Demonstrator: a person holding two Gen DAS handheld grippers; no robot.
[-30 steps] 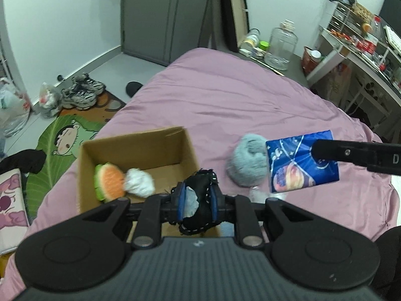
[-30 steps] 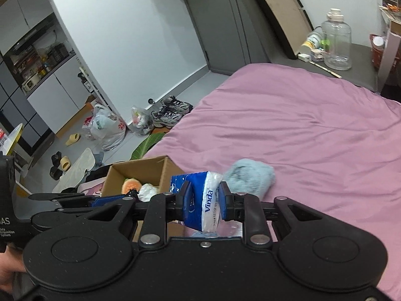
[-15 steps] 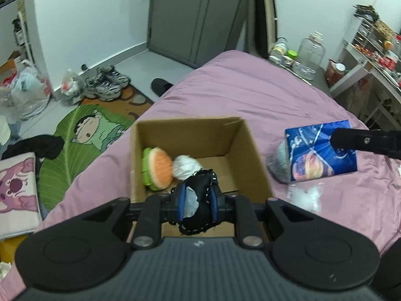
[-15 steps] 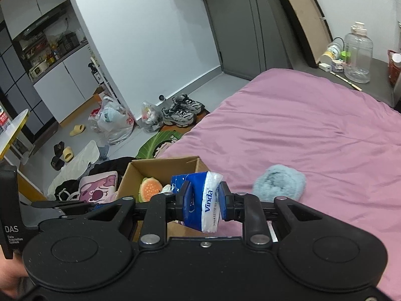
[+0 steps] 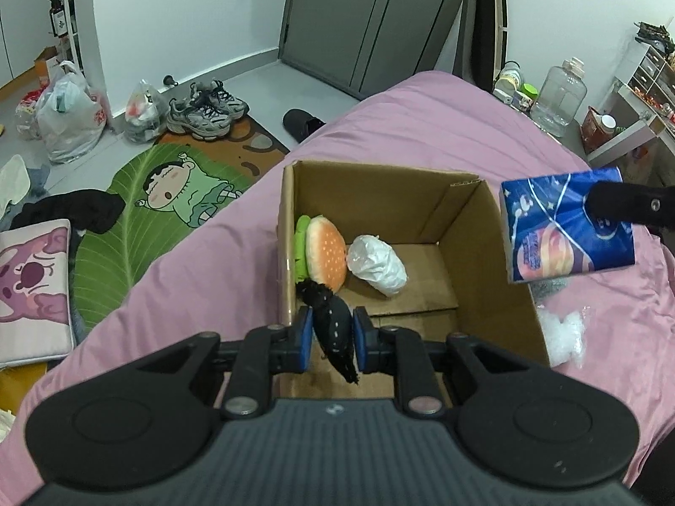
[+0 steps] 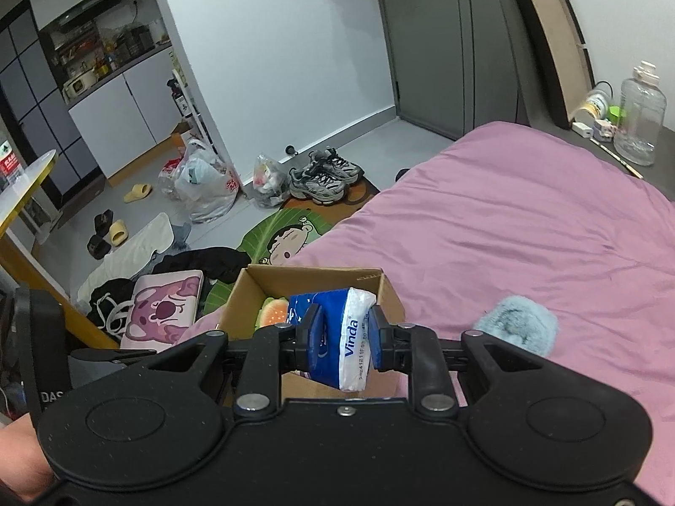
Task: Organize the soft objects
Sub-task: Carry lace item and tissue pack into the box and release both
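An open cardboard box sits on the pink bed and holds a plush burger and a white crumpled bundle. My left gripper is shut on a black soft item over the box's near left corner. My right gripper is shut on a blue Vinda tissue pack, held in the air at the box's right side; the pack also shows in the left wrist view. A grey-blue fluffy item lies on the bed right of the box.
A clear crumpled plastic piece lies on the bed beside the box's right wall. On the floor to the left are a green cartoon mat, sneakers, plastic bags and a pink cushion.
Both grippers have moved left towards the box with their loads. The black item now hangs over the box's near left corner, and the tissue pack is closer to the box's right wall.
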